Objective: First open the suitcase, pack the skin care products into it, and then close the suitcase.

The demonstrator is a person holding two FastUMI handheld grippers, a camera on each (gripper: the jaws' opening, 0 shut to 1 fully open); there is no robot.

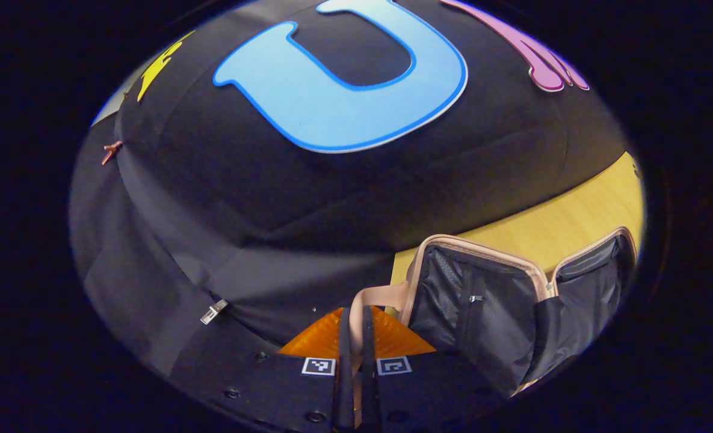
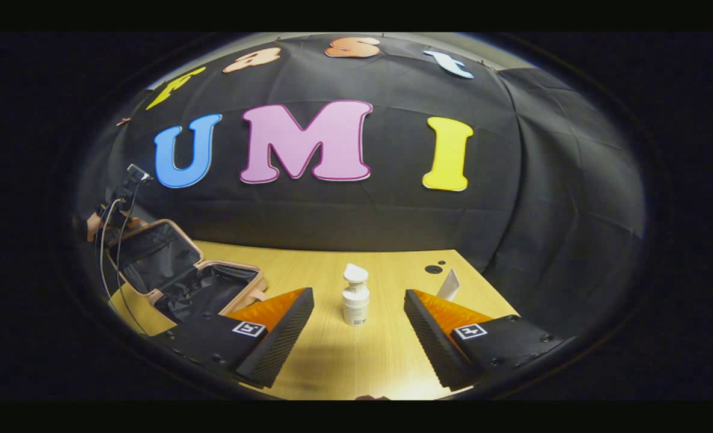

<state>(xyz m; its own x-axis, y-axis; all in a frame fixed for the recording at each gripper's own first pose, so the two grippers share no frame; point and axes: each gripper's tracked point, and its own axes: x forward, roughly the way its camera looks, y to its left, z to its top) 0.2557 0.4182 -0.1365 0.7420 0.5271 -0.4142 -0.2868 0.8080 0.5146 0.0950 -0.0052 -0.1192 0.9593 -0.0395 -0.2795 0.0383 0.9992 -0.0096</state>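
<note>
Suitcase [image 2: 175,270]: open on table [image 2: 344,361], lid upright. Left gripper [image 1: 356,337]: fingers clamped on the lid's pink rim. Right gripper [image 2: 356,337]: fingers wide apart; pump bottle [image 2: 355,297] standing just ahead, between them, untouched.

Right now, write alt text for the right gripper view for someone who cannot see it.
The right hand-held gripper is wide open on either side of a white pump bottle standing upright on a wooden table, not touching it. At far left, a pink-trimmed suitcase lies open, showing its dark lining.
</note>
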